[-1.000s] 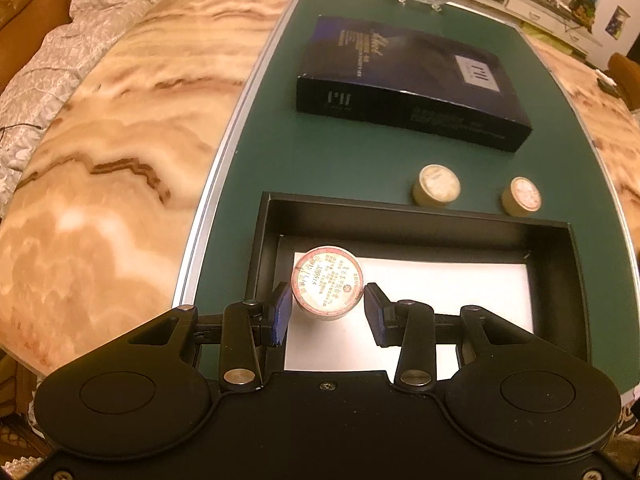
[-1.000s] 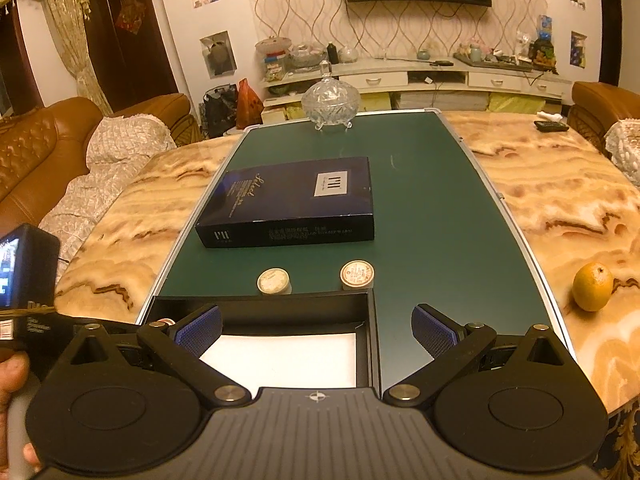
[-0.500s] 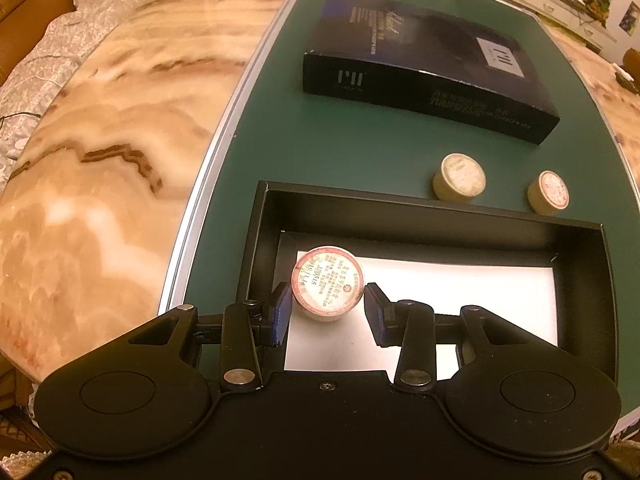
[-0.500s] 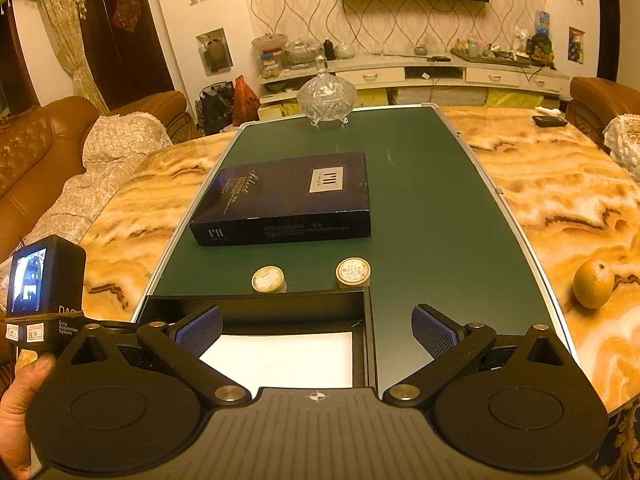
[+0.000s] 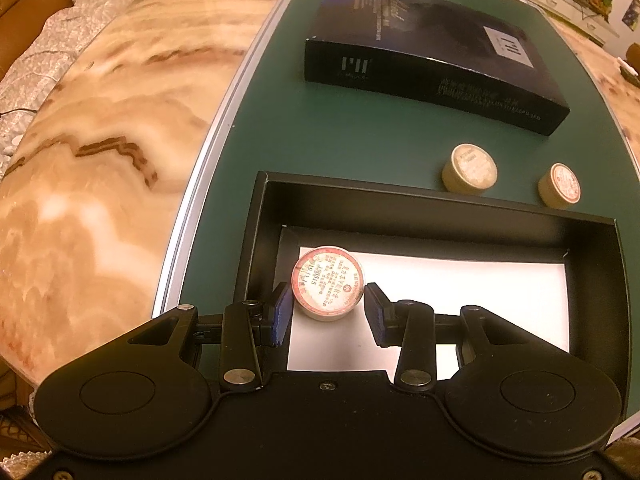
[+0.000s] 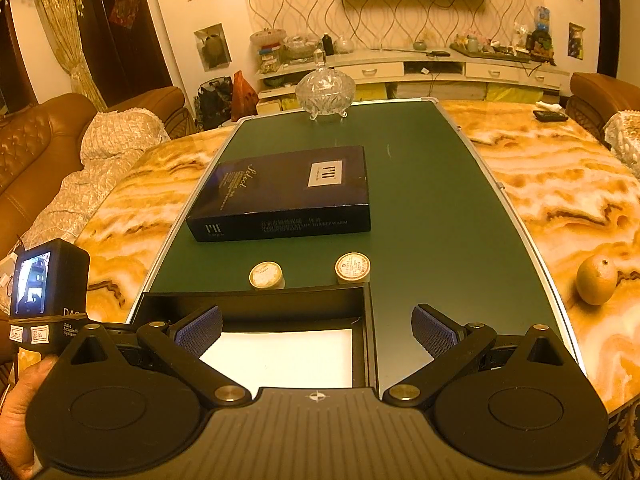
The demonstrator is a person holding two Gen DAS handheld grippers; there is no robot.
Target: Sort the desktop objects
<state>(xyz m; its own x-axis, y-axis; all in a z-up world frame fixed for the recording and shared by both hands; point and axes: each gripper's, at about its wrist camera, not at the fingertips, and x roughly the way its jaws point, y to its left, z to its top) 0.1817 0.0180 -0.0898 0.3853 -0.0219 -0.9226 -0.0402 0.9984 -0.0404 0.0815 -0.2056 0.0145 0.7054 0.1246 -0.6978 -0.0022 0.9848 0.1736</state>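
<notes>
My left gripper is shut on a small round tin with a red-rimmed label, its blue pads pressed against the tin's two sides. It holds the tin low inside the near left corner of a black open tray lined with white paper. Two more round tins stand on the green mat just beyond the tray's far wall. My right gripper hangs open and empty over the tray's right part, with the two tins ahead of it.
A dark flat box lies on the green mat behind the tins. A glass lidded bowl stands at the far end. An orange rests on the marble at the right. A hand holds the left gripper's handle at the left.
My left gripper has sunk a little with the tin, deeper into the tray's near left corner. The right gripper has stayed where it was, still open.
</notes>
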